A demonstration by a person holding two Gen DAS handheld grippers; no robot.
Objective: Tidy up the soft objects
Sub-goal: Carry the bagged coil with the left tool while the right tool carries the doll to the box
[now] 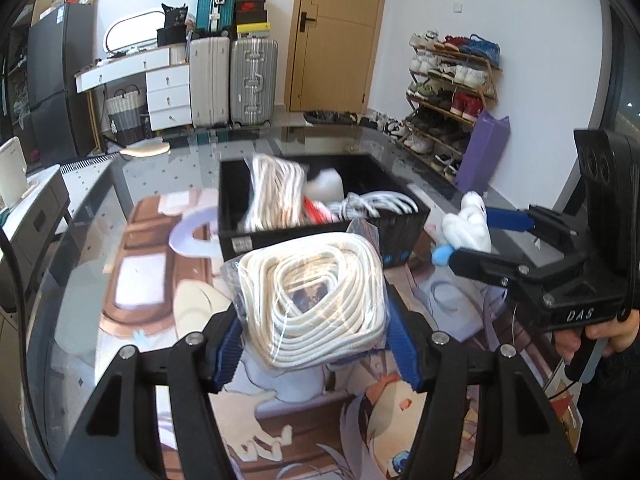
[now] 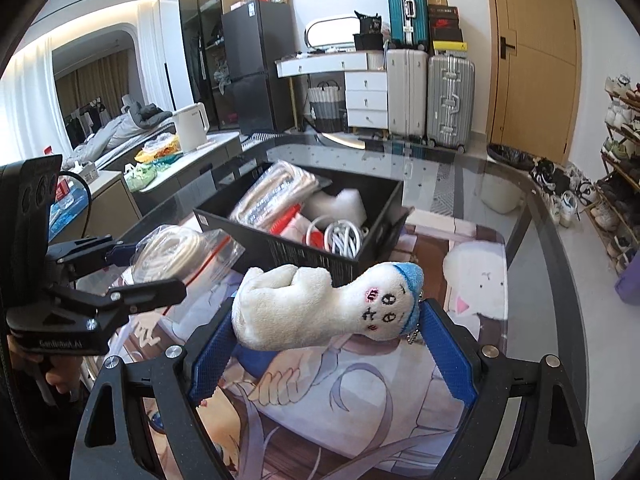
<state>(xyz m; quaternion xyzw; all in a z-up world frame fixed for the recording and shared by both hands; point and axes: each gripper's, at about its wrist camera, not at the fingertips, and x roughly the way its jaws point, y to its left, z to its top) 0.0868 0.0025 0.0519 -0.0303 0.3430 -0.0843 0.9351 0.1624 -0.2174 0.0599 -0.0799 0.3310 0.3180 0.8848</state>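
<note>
Gripping one bagged coil of white rope between its blue fingers, the left gripper is holding it above the bench, just short of the near wall of the single black bin. The right gripper is clamping one white plush toy with a blue cap, lifted above the picture mat. Inside the bin are lying two more white rope bundles, plus one white cable coil and some red pieces.
</note>
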